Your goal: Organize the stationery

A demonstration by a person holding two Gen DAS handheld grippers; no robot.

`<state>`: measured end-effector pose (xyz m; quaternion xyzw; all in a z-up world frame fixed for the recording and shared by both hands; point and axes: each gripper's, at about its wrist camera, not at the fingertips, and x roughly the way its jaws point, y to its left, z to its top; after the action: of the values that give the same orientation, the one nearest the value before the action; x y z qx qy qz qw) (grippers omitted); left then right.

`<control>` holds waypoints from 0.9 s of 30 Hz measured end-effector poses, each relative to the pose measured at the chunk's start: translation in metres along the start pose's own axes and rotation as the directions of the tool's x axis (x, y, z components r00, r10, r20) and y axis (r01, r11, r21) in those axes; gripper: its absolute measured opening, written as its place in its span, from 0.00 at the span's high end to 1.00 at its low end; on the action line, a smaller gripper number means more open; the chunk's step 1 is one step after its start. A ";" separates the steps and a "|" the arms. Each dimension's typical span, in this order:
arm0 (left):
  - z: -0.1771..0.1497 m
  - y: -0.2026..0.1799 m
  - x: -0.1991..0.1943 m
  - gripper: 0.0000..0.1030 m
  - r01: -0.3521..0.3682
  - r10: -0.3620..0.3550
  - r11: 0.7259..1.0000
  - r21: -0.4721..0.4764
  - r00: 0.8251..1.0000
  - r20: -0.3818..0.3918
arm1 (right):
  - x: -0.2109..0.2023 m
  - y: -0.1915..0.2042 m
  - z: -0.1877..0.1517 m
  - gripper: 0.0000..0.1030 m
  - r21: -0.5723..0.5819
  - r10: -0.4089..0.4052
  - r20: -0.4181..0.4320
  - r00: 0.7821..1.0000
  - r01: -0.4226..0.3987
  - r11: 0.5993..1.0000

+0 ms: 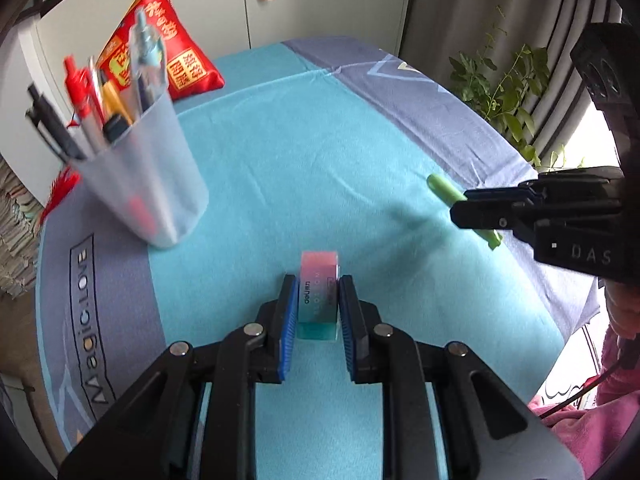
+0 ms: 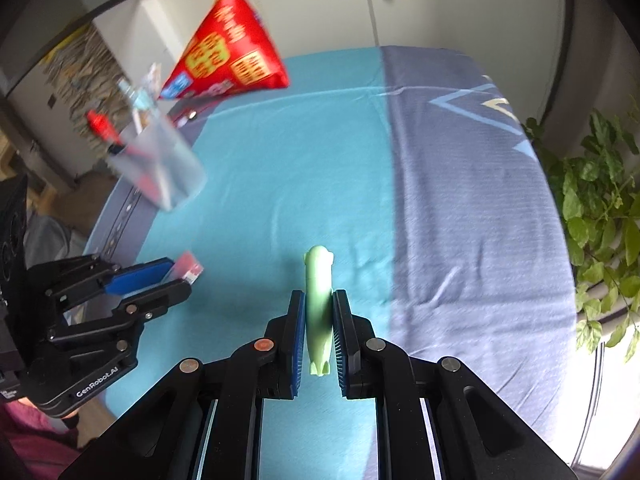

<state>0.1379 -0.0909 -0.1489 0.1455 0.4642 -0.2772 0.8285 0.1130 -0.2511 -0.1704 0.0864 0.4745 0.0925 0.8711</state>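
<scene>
My left gripper (image 1: 319,285) is shut on a pink-to-teal eraser (image 1: 319,292), held just above the blue cloth. My right gripper (image 2: 319,300) is shut on a light green pen (image 2: 319,292) that points forward between the pads. In the left wrist view the right gripper (image 1: 464,210) is at the right with the green pen (image 1: 442,191) sticking out toward the cloth's middle. In the right wrist view the left gripper (image 2: 172,276) is at the left with the eraser (image 2: 190,267). A translucent pen cup (image 1: 146,184) with several pens stands at the left, also visible (image 2: 160,168).
A blue and grey cloth (image 1: 300,160) covers the table. A red pouch (image 1: 160,46) leans at the back left by the wall. A green plant (image 2: 600,216) stands beyond the table's right edge. Stacked papers (image 1: 16,232) lie at the far left.
</scene>
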 end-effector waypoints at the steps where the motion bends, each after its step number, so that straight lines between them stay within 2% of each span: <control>1: -0.002 0.000 0.000 0.82 0.006 -0.006 1.000 -0.006 1.000 -0.005 | 0.002 0.005 -0.002 0.86 -0.013 0.005 -0.013 1.000 -0.005 1.000; 8: -0.013 -0.006 0.004 0.81 0.023 -0.022 1.000 0.015 1.000 -0.019 | 0.016 0.015 -0.012 0.86 -0.014 0.011 -0.078 0.997 -0.012 1.000; 12: -0.012 -0.003 0.003 0.74 0.035 -0.034 0.999 0.011 0.999 -0.014 | 0.018 0.015 -0.012 0.86 0.003 0.020 -0.097 0.995 -0.020 1.000; 17: -0.006 -0.004 0.007 0.73 0.028 -0.028 1.000 0.007 1.000 -0.010 | 0.019 0.024 -0.004 0.84 -0.039 -0.022 -0.097 0.995 0.019 0.999; 19: -0.005 -0.004 0.009 0.73 0.025 -0.025 1.000 0.005 1.000 -0.010 | 0.023 0.028 0.000 0.79 -0.055 -0.039 -0.103 0.994 0.033 0.998; 27: -0.005 -0.003 0.010 0.73 0.033 -0.033 0.999 -0.014 0.999 -0.005 | 0.032 0.032 0.009 0.78 -0.071 -0.081 -0.116 0.990 0.073 0.995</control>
<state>0.1368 -0.0943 -0.1596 0.1327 0.4707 -0.2869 0.8237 0.1355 -0.2127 -0.1837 0.0332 0.5251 0.0795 0.8467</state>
